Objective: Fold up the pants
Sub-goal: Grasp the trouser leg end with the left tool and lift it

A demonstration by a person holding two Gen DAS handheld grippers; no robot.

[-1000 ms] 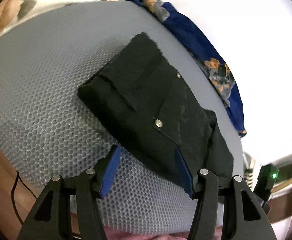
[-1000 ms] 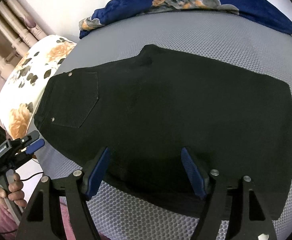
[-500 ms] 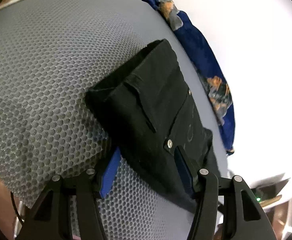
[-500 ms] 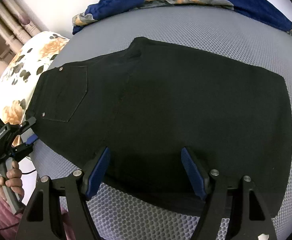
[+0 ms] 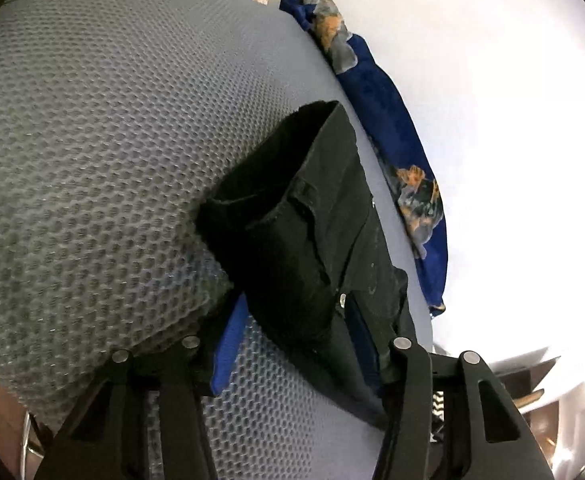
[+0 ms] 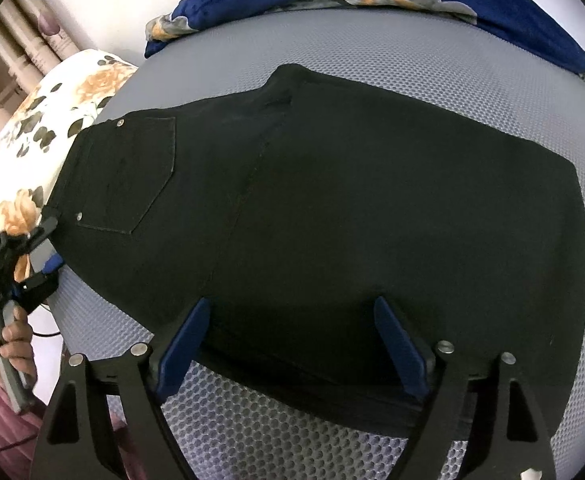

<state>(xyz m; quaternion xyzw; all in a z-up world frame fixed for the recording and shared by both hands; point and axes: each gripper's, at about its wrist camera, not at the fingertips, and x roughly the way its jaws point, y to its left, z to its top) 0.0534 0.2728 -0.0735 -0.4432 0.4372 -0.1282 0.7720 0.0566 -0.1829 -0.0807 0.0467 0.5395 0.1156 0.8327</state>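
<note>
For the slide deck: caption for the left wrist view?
Left gripper closing around the waistband corner of black pants on grey mesh mattress.

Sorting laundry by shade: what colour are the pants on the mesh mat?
Black. The pants show best in the right wrist view, spread over the grey mat.

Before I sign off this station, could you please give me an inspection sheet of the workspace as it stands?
Surface: grey honeycomb mesh mat, bare around the garment.
Job's things: black pants, folded lengthwise, lying flat, back pocket up at the waist end.
Clutter: blue floral blanket bunched along the far edge; floral pillow beyond the waist end.
Grippers: left gripper at the waist corner, jaws closing with the fabric edge between them; right gripper over the near edge, jaws opening, pads not pressing on the cloth.
Cables: a thin dark lead by the hand on the left gripper.
Surroundings: white wall; curtains.
</note>
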